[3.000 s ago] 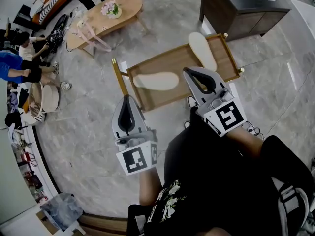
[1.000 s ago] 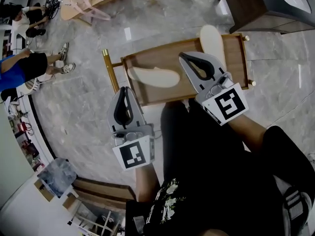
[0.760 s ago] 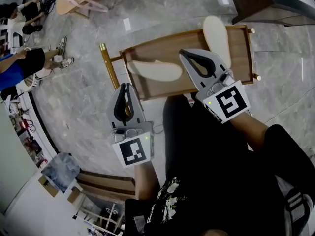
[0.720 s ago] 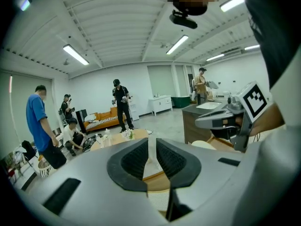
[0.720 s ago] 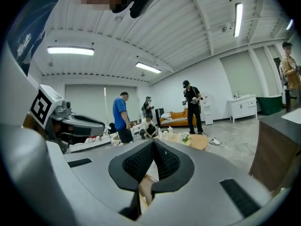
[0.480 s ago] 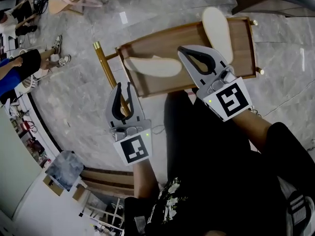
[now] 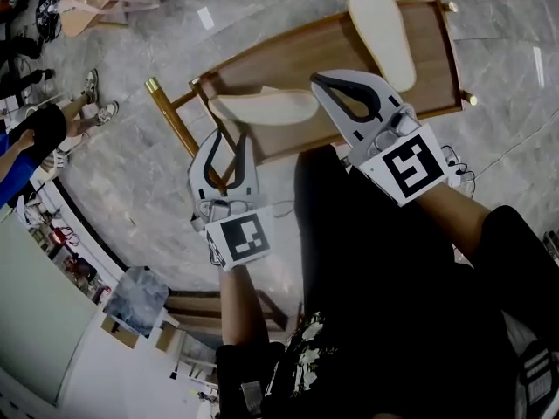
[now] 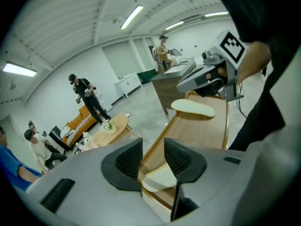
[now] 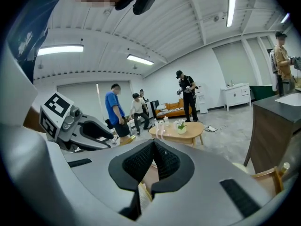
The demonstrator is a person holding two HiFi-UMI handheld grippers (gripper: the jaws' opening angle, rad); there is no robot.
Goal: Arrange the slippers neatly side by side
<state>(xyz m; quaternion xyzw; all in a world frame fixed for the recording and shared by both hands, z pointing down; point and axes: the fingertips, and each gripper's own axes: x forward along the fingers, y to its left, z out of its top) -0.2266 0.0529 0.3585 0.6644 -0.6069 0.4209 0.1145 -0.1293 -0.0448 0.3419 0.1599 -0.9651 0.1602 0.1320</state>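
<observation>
Looking down from the head view, there's a low wooden tray (image 7: 297,59) with a raised rim sitting on the marble floor (image 7: 131,173), and both slippers are in it. The near slipper (image 7: 266,107) is pale cream and lies crosswise in the tray's left part, close to the front rim. The far slipper (image 7: 382,33) is the same cream colour and lies at the right end, pointing roughly away from the person. Its far end looks like it pokes out past the back rim. So the two are well apart and at pretty different angles, not side by side yet. Nothing else is in the tray, just bare wood between them.

The left gripper (image 7: 231,138) is down at the tray's front left corner, tilted downward. Its jaws have just been opening and now stand apart with nothing pinched in them. In the left gripper view the gap frames the tray's rim and the end of the near slipper, but the pads aren't touching either one.

The right gripper (image 7: 316,78) hangs over the middle of the tray, between the two slippers and just beside the near end of the far one. Its jaws are pressed together with nothing between them. Whether it touches the wood can't be told.

The right gripper view shows an oval coffee table (image 9: 176,130) with flowers on it farther back, and a few people (image 9: 115,112) standing around.
</observation>
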